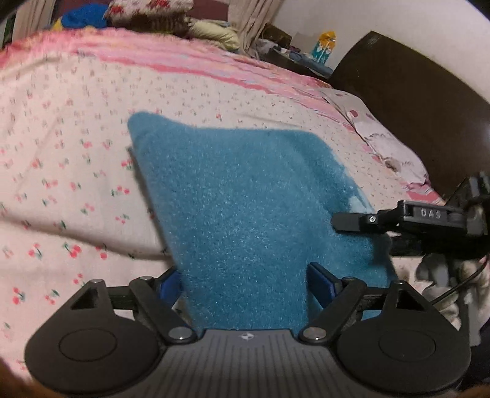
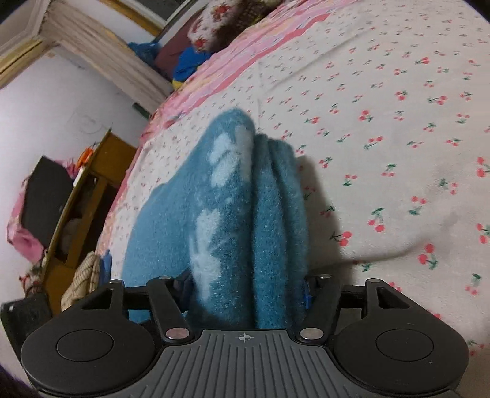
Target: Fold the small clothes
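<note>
A fuzzy blue cloth (image 1: pixel 245 199) with pale patches is lifted a little off the cherry-print bed sheet (image 1: pixel 61 171). In the left wrist view it fills the wide gap of my left gripper (image 1: pixel 245 245) and hides the fingertips; both blue pads (image 1: pixel 320 283) press against its sides. My right gripper (image 1: pixel 361 232) comes in from the right with one finger above the cloth's edge and one below. In the right wrist view the cloth (image 2: pixel 232 214) stands bunched in thick folds between the jaws of the right gripper (image 2: pixel 248 260), which is shut on it. A shadow falls on the sheet beside it.
A dark headboard (image 1: pixel 413 116) and a patterned pillow (image 1: pixel 386 144) lie to the right. Piled bedding (image 1: pixel 147 15) sits at the bed's far end. A wooden shelf unit (image 2: pixel 85 196) with clutter stands beside the bed. Open sheet (image 2: pixel 398 137) stretches right of the cloth.
</note>
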Motion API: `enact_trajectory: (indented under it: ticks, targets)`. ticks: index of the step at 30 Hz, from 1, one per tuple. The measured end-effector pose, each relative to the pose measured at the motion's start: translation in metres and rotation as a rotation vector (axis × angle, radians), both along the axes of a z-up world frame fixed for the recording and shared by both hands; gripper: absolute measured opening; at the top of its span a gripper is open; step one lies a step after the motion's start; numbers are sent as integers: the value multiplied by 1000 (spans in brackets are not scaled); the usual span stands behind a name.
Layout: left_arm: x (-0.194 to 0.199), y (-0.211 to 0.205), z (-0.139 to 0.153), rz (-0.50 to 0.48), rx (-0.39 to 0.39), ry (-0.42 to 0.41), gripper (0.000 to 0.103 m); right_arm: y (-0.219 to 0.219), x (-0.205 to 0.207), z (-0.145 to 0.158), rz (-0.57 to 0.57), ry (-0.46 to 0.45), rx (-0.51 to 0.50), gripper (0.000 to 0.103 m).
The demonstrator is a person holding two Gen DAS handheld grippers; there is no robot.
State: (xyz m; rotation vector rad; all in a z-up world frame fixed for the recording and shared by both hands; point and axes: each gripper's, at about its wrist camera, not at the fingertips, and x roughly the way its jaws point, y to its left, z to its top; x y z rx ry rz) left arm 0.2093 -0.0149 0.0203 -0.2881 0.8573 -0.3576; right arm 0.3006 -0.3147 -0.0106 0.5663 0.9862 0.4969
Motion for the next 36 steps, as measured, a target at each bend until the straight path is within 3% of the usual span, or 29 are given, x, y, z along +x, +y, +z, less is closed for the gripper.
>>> enact_trajectory:
  ticks: [4,7,9,11,14,21,22,23,24,26,30,32,34,36]
  targets:
    - [-17,-4,21,1,135,-115,88,0,-8,21,-15,-76,-77,64]
    - [-16,2,30,18,175,-165,89,0,-14,28,-28,-124,-108,65]
    - [-5,9,25,50,163,-157,89,0,-17,36,-39,-175,-158,64]
    - [9,19,17,80,94,-122,89,-5,-22,49,-81,-239,-210,65]
    - [26,23,7,95,-3,-93,89,-9,-8,57,-90,-270,-181,68]
    - [38,9,5,66,31,-126,89,42,69,37,25,-210,-135,67]
    - [39,9,5,64,31,-124,89,48,74,34,25,-197,-146,64]
    - [39,10,6,65,29,-124,89,53,76,32,29,-199,-166,42]
    - [40,10,7,66,26,-125,89,56,76,32,37,-202,-174,30]
    - [39,9,11,62,18,-145,89,49,67,38,30,-220,-134,21]
    - [38,-4,28,39,8,-244,89,16,45,50,-42,-247,-94,16]
    - [45,-16,29,34,56,-259,89,6,49,44,-90,-224,-101,16]
    - [58,-28,19,21,109,-204,89,6,58,26,-112,-174,-135,16]
    - [59,-40,11,18,200,-217,90,6,64,8,-133,-143,-141,17]
